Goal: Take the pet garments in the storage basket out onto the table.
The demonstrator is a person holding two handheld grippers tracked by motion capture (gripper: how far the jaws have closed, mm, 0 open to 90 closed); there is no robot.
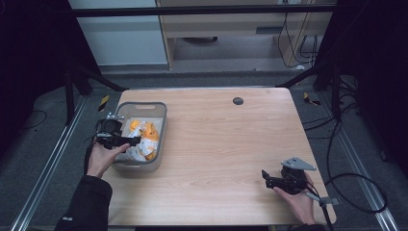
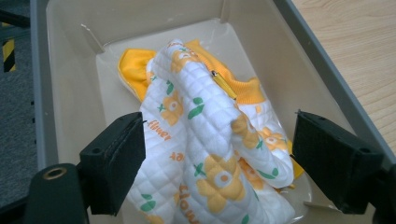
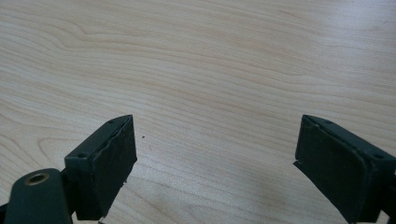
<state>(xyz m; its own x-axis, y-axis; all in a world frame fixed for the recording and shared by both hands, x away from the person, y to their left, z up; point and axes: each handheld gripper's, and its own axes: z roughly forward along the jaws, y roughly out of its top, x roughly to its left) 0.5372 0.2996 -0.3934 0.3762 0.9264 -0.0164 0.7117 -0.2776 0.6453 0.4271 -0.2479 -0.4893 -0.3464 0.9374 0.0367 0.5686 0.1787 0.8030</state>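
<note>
Landmark: the grey bin, standing at the left edge of the table.
Bin: rectangular, pale inside, a handle slot in its far wall; its long side runs away from the person.
Garment: a quilted white cloth with orange flowers, green leaves and orange trim lies crumpled inside the bin, heaped toward the near end and leaning on the right wall in the left gripper view. A small metal zip pull shows on the orange edge. In the high view the cloth covers most of the bin floor.
Left gripper: the left gripper hangs over the bin's near left rim, pointed in over the cloth. In its own view the left gripper has its jaws spread wide, one at each side of the heap. The left pad seems to brush the cloth, though contact is hard to judge from this angle. Nothing is clamped.
Left hand: the left hand holds the tool just outside the bin's near corner.
Right gripper: the right gripper sits well to the right of the bin, near the table's front right corner, low over bare wood. In its own view the right gripper is released, jaws wide apart, with nothing between them.
Right hand: the right hand grips it from the table's near edge.
</note>
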